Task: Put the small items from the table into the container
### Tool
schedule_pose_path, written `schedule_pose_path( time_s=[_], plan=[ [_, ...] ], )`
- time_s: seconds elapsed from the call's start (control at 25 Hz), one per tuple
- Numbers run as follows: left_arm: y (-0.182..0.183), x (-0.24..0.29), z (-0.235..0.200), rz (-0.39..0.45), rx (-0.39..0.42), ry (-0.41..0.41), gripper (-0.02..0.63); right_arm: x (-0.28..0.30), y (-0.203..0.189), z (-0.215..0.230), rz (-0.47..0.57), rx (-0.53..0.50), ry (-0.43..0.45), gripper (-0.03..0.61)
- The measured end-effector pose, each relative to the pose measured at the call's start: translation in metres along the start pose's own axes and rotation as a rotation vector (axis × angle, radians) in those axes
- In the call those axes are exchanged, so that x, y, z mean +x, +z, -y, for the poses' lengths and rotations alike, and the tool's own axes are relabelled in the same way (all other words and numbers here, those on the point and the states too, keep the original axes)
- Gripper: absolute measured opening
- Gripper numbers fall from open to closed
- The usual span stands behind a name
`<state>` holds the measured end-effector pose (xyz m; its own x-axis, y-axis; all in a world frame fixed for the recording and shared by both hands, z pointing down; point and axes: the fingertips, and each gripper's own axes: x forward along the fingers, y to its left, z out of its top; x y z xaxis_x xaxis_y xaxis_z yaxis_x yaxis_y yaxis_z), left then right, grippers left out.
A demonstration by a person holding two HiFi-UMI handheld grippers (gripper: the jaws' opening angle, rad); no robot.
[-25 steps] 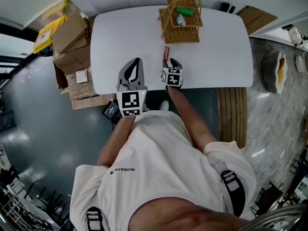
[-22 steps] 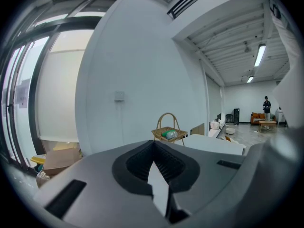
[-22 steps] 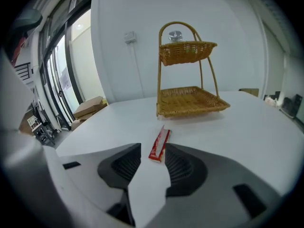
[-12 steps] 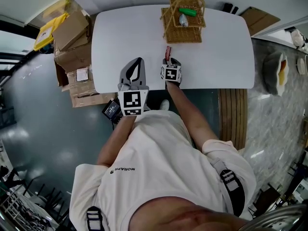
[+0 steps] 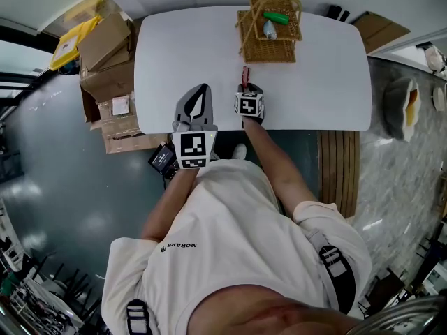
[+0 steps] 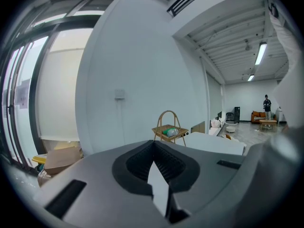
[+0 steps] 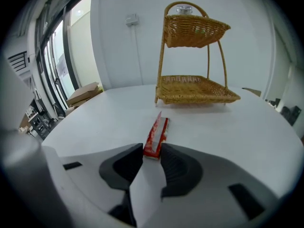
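A small red packet (image 7: 156,137) lies on the white table (image 5: 181,54), a short way in front of a two-tier wicker basket (image 7: 194,89). My right gripper (image 7: 152,151) points steeply down at the packet's near end. Its jaws are closing, and their tips stand against both sides of the packet (image 5: 245,74). The basket (image 5: 260,47) holds a green item (image 5: 274,17) and a small bottle (image 5: 268,29) on its top tier. My left gripper (image 5: 201,89) hovers over the table's near edge, shut and empty, and in its own view (image 6: 153,144) the tips meet.
Cardboard boxes (image 5: 105,54) are stacked on the floor left of the table. A wooden bench (image 5: 339,166) stands at the near right. The basket's lower tier (image 7: 197,91) is bare.
My right gripper has sunk onto the near end of the red packet and its jaws have narrowed around it. The left gripper has stayed put.
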<state>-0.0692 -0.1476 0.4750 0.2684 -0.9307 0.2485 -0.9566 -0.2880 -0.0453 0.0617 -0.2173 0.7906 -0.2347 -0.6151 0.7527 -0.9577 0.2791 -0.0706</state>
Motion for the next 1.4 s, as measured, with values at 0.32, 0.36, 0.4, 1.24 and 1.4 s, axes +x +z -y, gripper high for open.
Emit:
schedule_pose_path(
  time_s=[0.32,0.36,0.4,1.24,1.4],
  plan=[
    [-0.001,0.003,0.001,0.004,-0.003,-0.006,0.003,-0.010,0.014,0.001,0.061,-0.004,0.017,0.121],
    [0.000,0.003,0.003,0.007,-0.003,-0.009,0.003,-0.013,0.017,0.001,0.070,0.000,0.021,0.121],
    [0.001,0.003,0.004,0.009,-0.003,-0.012,0.003,-0.017,0.018,0.001,0.078,0.005,0.023,0.121],
    [0.015,0.008,0.023,0.053,-0.008,-0.057,0.003,-0.132,0.076,-0.016,0.331,0.009,0.147,0.120],
    [0.018,0.008,0.025,0.059,-0.008,-0.065,0.003,-0.152,0.089,-0.018,0.377,-0.008,0.150,0.120]
  ],
)
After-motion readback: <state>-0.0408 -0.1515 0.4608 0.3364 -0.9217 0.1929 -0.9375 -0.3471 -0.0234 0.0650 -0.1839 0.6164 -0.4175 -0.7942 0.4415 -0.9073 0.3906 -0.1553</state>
